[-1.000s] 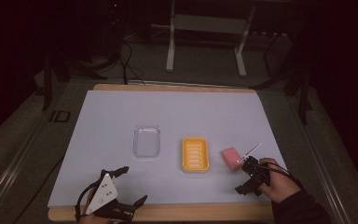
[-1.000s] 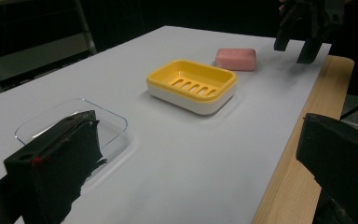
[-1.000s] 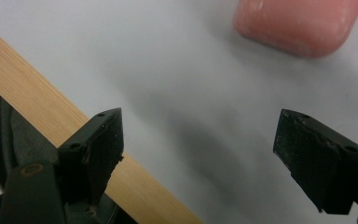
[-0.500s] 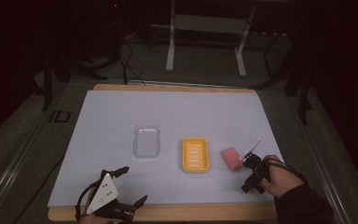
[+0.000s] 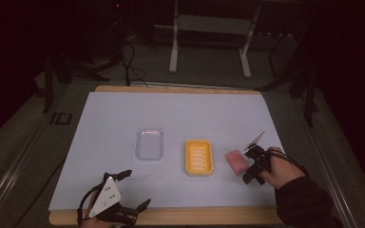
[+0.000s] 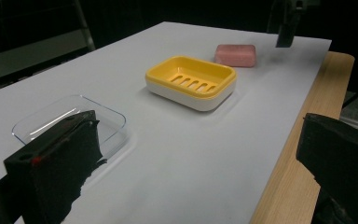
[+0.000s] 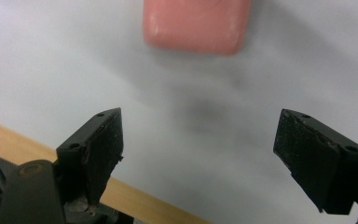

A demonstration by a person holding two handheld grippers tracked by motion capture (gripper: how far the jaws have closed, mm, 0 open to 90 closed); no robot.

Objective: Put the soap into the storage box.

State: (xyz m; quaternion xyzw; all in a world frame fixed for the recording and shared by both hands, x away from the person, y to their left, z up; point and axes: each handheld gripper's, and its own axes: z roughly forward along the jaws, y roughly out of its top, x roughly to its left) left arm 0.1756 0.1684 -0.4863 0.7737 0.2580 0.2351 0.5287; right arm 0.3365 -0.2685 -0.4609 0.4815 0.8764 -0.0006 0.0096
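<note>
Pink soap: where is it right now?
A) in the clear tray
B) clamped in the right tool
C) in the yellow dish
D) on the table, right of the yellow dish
D: the soap lies on the white table just right of the yellow dish, with the open right tool short of it.

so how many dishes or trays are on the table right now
2. A clear tray lies left of centre on the white sheet, and a yellow soap dish sits just right of it, beside the pink soap bar. Nothing looks hidden.
</note>
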